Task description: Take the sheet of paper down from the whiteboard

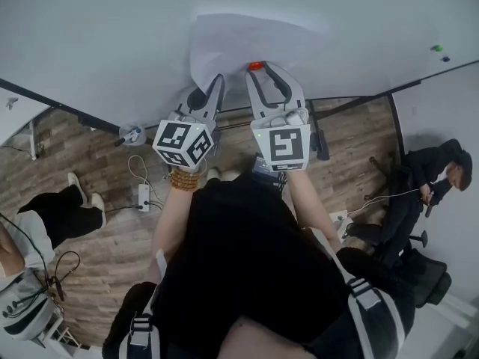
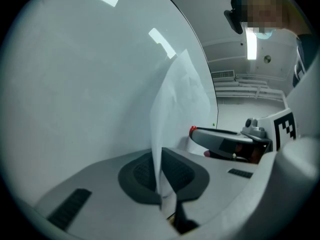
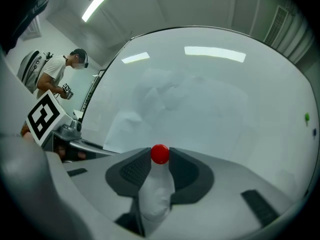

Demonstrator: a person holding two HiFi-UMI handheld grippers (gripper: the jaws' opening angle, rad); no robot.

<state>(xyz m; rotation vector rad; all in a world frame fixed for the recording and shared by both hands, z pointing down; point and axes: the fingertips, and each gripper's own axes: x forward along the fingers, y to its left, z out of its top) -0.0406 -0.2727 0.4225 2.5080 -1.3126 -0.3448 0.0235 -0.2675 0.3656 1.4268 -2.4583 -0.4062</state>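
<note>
A white sheet of paper (image 1: pixel 254 40) lies crumpled against the whiteboard (image 1: pixel 112 36). My left gripper (image 1: pixel 217 82) is shut on the sheet's lower left edge. In the left gripper view the paper (image 2: pixel 180 99) rises edge-on from between the dark pads (image 2: pixel 145 174). Just to the right, my right gripper (image 1: pixel 258 69) points level at the board, shut on a small round red magnet (image 1: pixel 256 66). In the right gripper view the magnet (image 3: pixel 160 154) sits at the fingertips, against the paper (image 3: pixel 165 104).
A green magnet (image 1: pixel 437 48) sticks to the board's far right. Its dark lower frame (image 1: pixel 352 103) runs below the grippers. A seated person (image 1: pixel 430 178) is at the right, another person (image 1: pixel 45 215) at the left, and a power strip (image 1: pixel 144 195) lies on the wooden floor.
</note>
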